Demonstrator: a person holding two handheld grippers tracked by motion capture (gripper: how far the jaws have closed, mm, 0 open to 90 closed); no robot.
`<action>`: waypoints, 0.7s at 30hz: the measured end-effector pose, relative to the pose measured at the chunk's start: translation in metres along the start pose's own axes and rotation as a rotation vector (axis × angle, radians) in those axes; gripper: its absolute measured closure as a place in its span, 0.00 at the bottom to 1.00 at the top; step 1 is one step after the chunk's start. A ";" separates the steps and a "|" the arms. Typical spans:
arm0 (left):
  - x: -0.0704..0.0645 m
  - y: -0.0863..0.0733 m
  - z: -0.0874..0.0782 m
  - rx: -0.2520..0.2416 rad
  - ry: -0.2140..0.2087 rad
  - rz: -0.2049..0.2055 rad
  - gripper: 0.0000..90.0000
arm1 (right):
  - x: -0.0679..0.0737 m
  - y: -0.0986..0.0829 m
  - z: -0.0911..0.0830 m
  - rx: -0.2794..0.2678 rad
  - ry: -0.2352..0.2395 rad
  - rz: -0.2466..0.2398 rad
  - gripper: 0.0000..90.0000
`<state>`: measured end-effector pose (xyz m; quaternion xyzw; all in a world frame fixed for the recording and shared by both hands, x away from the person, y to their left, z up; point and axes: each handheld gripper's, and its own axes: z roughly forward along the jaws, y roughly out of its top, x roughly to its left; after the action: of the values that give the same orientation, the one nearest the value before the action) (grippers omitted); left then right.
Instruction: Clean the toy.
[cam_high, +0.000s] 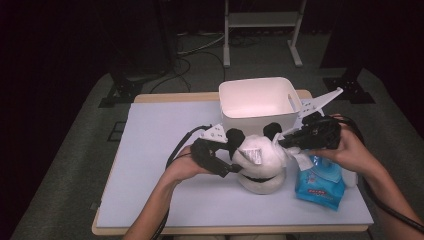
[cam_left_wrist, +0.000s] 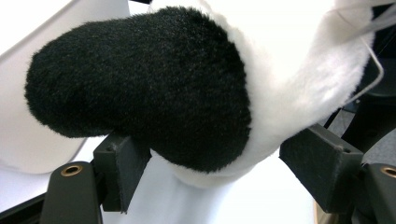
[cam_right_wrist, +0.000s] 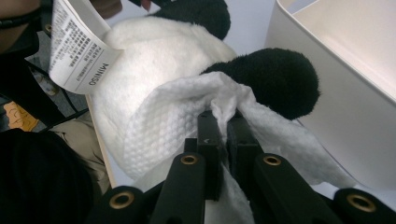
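Right hand-held gripper (cam_right_wrist: 223, 126) pinches white wipe (cam_right_wrist: 163, 126) against plush toy (cam_high: 260, 155); left hand-held gripper (cam_left_wrist: 219, 163) wide around its ear.

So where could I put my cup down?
The table's left half, beside the left claw, is bare, as is the front edge strip. The right side is crowded with the plush toy, wipes pack and white bin.

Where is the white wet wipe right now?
In the right gripper view, the white wet wipe is pinched in the right tool, draped on the black-and-white plush toy.
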<state>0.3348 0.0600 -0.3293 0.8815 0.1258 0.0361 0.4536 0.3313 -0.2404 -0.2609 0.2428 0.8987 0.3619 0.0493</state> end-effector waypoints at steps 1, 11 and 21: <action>-0.001 0.001 -0.004 0.004 0.009 0.007 0.27 | 0.000 0.000 0.001 0.001 0.001 -0.002 0.95; -0.004 0.004 -0.020 0.006 0.034 0.012 0.27 | 0.007 0.013 0.017 0.006 0.043 -0.033 0.95; -0.004 0.007 -0.013 0.007 0.021 0.018 0.26 | 0.016 0.034 0.023 0.011 0.051 -0.080 0.95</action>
<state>0.3296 0.0655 -0.3160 0.8838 0.1229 0.0486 0.4489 0.3365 -0.1978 -0.2534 0.1976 0.9106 0.3607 0.0397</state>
